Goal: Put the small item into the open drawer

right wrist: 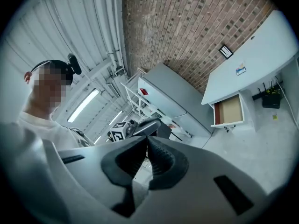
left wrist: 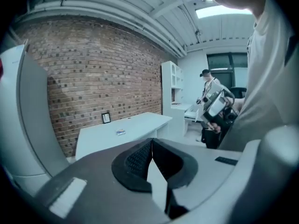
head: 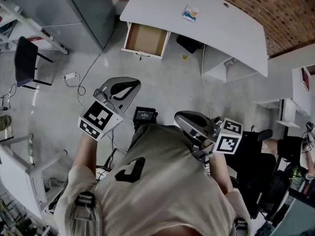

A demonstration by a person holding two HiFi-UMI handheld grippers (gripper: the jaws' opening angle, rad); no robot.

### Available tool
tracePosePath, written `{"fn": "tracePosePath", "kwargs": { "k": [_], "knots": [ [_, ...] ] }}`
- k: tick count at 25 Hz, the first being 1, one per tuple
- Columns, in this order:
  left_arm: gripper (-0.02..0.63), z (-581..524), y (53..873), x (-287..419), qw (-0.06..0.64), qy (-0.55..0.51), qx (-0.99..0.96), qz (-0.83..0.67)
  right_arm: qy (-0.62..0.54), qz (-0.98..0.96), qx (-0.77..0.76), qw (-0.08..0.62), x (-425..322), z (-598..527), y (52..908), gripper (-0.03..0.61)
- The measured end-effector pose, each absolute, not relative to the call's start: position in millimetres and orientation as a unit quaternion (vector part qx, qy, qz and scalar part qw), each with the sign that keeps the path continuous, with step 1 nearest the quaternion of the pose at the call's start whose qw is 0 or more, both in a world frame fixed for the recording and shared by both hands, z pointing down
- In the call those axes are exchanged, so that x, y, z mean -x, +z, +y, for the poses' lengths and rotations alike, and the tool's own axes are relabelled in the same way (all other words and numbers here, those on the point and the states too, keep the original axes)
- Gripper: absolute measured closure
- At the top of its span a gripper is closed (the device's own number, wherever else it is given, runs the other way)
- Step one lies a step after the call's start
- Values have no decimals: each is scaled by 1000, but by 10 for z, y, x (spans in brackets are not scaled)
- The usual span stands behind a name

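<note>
A small blue-and-white item (head: 191, 14) lies on the white desk (head: 162, 4) at the far side of the room. The open drawer (head: 144, 39) hangs out under the desk's left end, its brown inside empty. Both grippers are held close to my chest, far from the desk. My left gripper (head: 123, 86) is shut with nothing in it; its jaws meet at the tip (left wrist: 152, 141), and the item (left wrist: 121, 132) shows beyond them. My right gripper (head: 189, 119) also looks shut and empty (right wrist: 145, 138), with the drawer (right wrist: 229, 111) and item (right wrist: 240, 70) far off to its right.
A grey cabinet (head: 74, 9) stands left of the desk, with a black chair (head: 27, 58) near it. A white cable and adapter (head: 71, 76) lie on the floor. A black box (head: 189, 43) sits under the desk. Another person (left wrist: 208, 85) stands by white shelves.
</note>
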State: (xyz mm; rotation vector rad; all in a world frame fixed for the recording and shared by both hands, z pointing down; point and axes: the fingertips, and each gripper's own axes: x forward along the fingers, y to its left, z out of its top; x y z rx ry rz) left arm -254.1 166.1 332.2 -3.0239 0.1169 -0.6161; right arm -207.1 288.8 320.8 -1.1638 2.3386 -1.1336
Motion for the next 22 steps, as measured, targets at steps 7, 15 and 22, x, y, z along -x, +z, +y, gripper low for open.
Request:
{"fn": "tracePosePath", "kwargs": {
  "k": [7, 15, 22],
  "knots": [
    [609, 2283, 3436, 2033, -57, -169, 984, -26, -403, 809, 400, 150, 1967, 2880, 3274, 572],
    [609, 2542, 3382, 1588, -54, -175, 982, -36, -392, 818, 389, 160, 1614, 2978, 3224, 572],
    [609, 2854, 3314, 964, -45, -176, 982, -44, -376, 819, 398, 171, 1034, 3185, 3152, 572]
  ]
}}
